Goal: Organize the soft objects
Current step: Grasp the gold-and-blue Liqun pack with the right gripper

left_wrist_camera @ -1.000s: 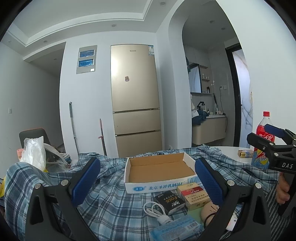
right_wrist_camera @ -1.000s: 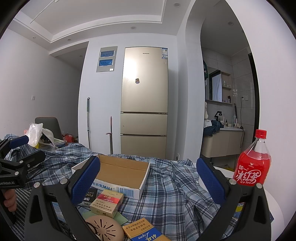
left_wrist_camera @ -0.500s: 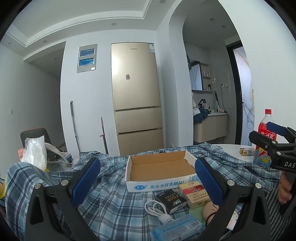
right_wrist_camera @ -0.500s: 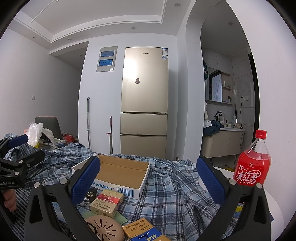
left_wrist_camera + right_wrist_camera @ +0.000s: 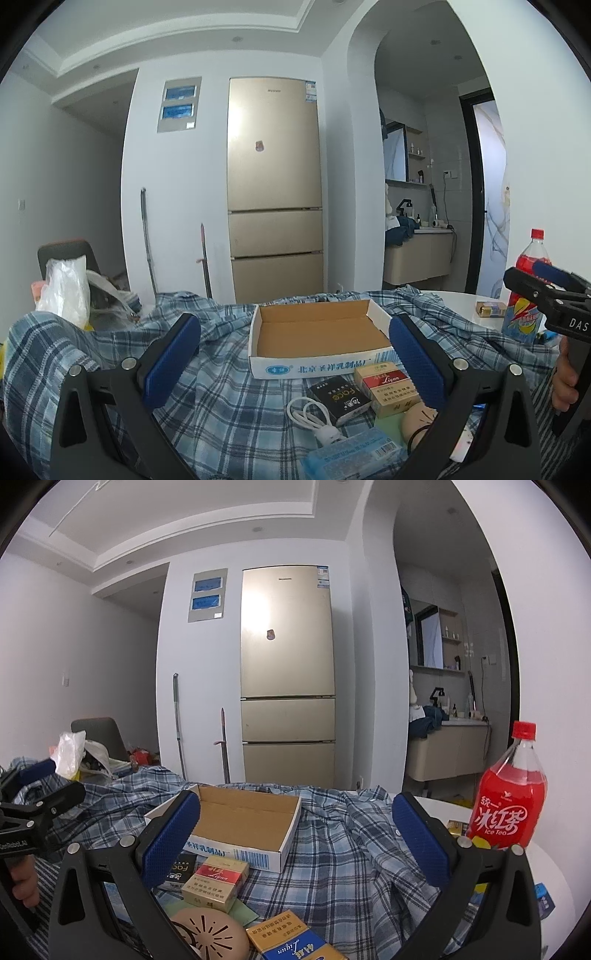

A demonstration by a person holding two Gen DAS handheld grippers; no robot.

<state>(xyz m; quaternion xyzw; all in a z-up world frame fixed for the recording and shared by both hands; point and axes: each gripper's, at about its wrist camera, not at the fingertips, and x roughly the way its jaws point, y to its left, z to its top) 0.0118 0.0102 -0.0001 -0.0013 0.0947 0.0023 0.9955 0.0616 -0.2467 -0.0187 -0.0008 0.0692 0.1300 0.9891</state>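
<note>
A blue plaid shirt [image 5: 229, 402] [image 5: 354, 853] lies spread over the table. An empty open cardboard box [image 5: 317, 332] [image 5: 243, 819] sits on it. My left gripper [image 5: 291, 362] is open and empty, held above the shirt in front of the box; it also shows at the left edge of the right wrist view [image 5: 44, 790]. My right gripper [image 5: 295, 842] is open and empty above the shirt, right of the box; it also shows at the right edge of the left wrist view [image 5: 546, 284].
On the shirt lie cigarette packs [image 5: 384, 387] [image 5: 218, 882], a black pack [image 5: 336, 398], a white cable [image 5: 310, 417], a tissue pack [image 5: 354, 458], a round tan object [image 5: 210, 934] and a blue-and-yellow pack [image 5: 291, 941]. A red iced tea bottle [image 5: 509, 797] stands at the right. A plastic bag [image 5: 66, 291] sits far left.
The left wrist view has tilted up slightly, so the box and items sit a little lower in frame. The right gripper has barely moved. Both grippers stay open.
</note>
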